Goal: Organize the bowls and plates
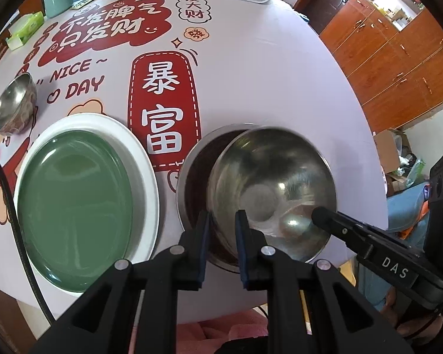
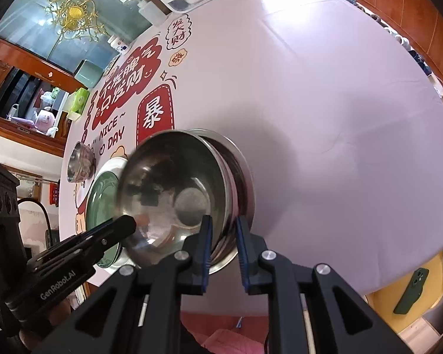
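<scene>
Steel bowl (image 1: 268, 188), the upper one, sits tilted inside a second steel bowl (image 1: 192, 177) near the front edge of the worktop (image 1: 280, 73), its far rim raised and not yet nested flat. It looks thin, rigid and light, with a polished skin that I judge slippery, so the rim is the sensible place to pinch: one pad inside, one outside, low enough that the lip cannot skate out.

The left gripper (image 1: 221, 230) does that on the near-left part of the rim, its blue pads almost together with the metal wall between them. The right gripper (image 2: 224, 233) straddles the opposite side of the same rim; its jaws stand a little apart and I cannot tell whether the pads press on the steel. With two holds on a slick shell, uneven release could let it clatter or rock, though a knock would hardly harm it.

Just beside the pair, toward the left, a green plate (image 1: 73, 206) lies on a white plate (image 1: 141, 159); these look heavier and breakable. A small steel bowl (image 1: 13, 103) stands farther along the left edge, apart.
</scene>
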A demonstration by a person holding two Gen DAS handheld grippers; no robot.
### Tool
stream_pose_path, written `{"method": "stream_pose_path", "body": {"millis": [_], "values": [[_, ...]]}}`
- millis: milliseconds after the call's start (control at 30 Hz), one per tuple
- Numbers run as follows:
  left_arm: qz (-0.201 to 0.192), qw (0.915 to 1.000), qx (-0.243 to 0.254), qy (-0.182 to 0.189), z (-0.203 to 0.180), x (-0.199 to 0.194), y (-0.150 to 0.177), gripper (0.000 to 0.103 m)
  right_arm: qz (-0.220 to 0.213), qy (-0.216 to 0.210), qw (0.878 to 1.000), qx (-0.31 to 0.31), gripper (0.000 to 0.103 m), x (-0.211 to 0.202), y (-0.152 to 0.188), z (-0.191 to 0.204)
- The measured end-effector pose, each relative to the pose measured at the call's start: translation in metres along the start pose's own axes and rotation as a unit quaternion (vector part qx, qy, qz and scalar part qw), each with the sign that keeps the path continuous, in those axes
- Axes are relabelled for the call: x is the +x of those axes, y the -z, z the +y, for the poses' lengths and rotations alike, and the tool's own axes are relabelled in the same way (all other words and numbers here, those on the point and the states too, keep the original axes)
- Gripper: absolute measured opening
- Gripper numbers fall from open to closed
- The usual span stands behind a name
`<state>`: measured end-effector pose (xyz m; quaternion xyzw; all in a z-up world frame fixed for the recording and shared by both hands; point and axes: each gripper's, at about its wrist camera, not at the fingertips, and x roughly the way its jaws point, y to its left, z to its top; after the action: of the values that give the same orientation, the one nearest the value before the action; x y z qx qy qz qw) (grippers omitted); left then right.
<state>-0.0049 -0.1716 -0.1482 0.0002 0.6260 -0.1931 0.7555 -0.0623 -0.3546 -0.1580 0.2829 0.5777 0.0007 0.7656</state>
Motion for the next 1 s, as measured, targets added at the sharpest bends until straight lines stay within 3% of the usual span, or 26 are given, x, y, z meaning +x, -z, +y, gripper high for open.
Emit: {"method": "stream_pose_path", "body": {"millis": [467,533,667,767,867,1000], "values": [[-0.028,0.9994,-0.008,-0.021,0.002,-0.018,-0.006,0.025,-0.016,-0.012,0.999,-0.029,0.027,-0.012,-0.017,0.004],[-0.035,0.999,-0.014,-0.026,0.006,-0.023,-0.006,0.03,-0.018,-0.016,0.999,-0.031,0.027,-0.013,-0.02,0.005],[-0.064,0.997,-0.034,-0.027,0.02,-0.042,-0.006,0.052,-0.02,-0.023,0.999,-0.041,0.028,-0.012,-0.025,0.016],[-0.081,0.9951,-0.046,-0.033,0.032,-0.053,-0.007,0.057,-0.021,-0.022,0.998,-0.047,0.041,-0.01,-0.028,0.025],[-0.095,0.9932,-0.056,-0.038,0.047,-0.064,-0.006,0.072,-0.024,-0.028,0.998,-0.049,0.041,-0.006,-0.029,0.037],[-0.112,0.9901,-0.072,-0.045,0.074,-0.078,-0.008,0.073,-0.029,-0.03,0.998,-0.052,0.041,-0.002,-0.032,0.056]]}}
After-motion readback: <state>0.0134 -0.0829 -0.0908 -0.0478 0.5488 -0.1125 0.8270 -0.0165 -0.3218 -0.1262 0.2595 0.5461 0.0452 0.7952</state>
